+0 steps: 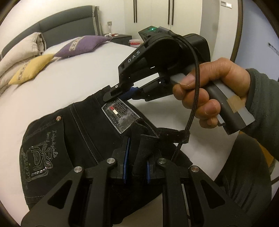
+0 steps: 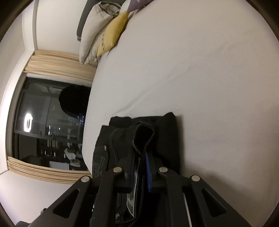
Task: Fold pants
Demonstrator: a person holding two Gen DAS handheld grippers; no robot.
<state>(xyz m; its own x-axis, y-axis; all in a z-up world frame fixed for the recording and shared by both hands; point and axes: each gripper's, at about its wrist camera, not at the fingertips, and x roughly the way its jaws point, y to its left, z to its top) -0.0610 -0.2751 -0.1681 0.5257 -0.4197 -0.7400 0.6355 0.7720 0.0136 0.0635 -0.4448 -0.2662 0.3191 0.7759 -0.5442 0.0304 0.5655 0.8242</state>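
Note:
Black pants (image 1: 73, 132) with grey embroidery and a clear label patch (image 1: 120, 113) lie folded on the white bed (image 1: 73, 83). My left gripper (image 1: 136, 158) is shut on the waistband and a belt loop at the near edge. My right gripper (image 1: 118, 95), held by a hand (image 1: 205, 97), is shut on the waistband just above the label patch. In the right wrist view my right gripper (image 2: 142, 165) clamps a raised fold of the waistband, with the rest of the pants (image 2: 167, 139) lying flat on the bed (image 2: 191, 78) beyond it.
A yellow cushion (image 1: 32, 69), a purple cushion (image 1: 82, 45) and a rolled beige duvet (image 1: 19, 52) lie at the grey headboard (image 1: 66, 26). A nightstand (image 1: 120, 37) and white wardrobe doors (image 1: 153, 15) stand behind. A dark window with beige blinds (image 2: 50, 125) is past the bed's left edge.

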